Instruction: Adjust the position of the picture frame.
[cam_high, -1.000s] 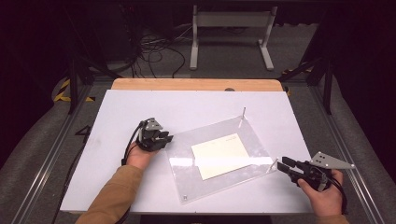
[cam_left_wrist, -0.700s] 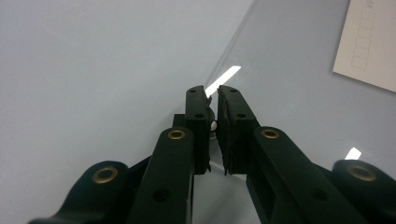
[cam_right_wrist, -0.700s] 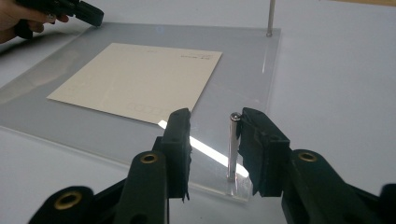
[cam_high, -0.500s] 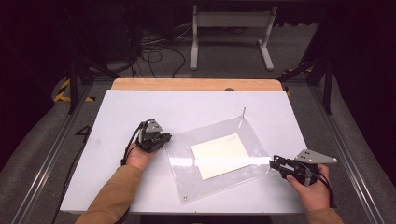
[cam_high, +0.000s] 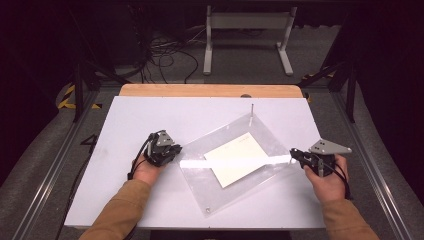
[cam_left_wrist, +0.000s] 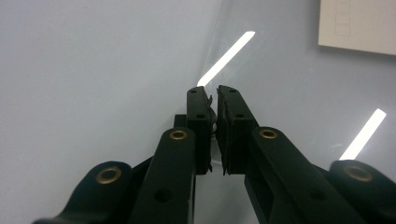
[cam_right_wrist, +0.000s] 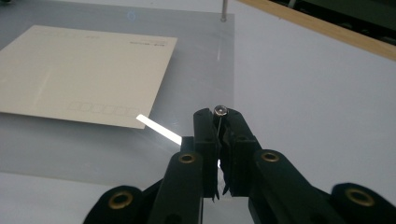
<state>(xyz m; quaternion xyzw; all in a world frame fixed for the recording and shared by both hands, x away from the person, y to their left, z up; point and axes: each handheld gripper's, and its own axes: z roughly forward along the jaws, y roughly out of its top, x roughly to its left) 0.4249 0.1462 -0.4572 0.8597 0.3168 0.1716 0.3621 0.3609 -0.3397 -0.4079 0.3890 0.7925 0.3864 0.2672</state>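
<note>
A clear plastic sheet (cam_high: 202, 175) lies askew on the white table (cam_high: 150, 115), with a cream card (cam_high: 235, 159) under it. My left gripper (cam_high: 175, 150) is at the sheet's left corner. Its jaws have just been closing and now stand shut (cam_left_wrist: 212, 91) on something small and pale, apparently a corner pin. My right gripper (cam_high: 294, 152) is at the right corner. Its jaws have just closed (cam_right_wrist: 218, 114) on a thin metal pin with a round head (cam_right_wrist: 219, 110). The card (cam_right_wrist: 79, 74) lies beyond them to the left.
Another pin (cam_high: 251, 111) stands upright at the sheet's far corner. A wooden strip (cam_high: 210, 90) edges the table's far side, with a white metal stand (cam_high: 247, 35) and cables on the floor beyond. Metal rails run along both sides of the table.
My right gripper has moved left and away from the person, in to the sheet's right corner. The left hand has stayed in place at the left corner.
</note>
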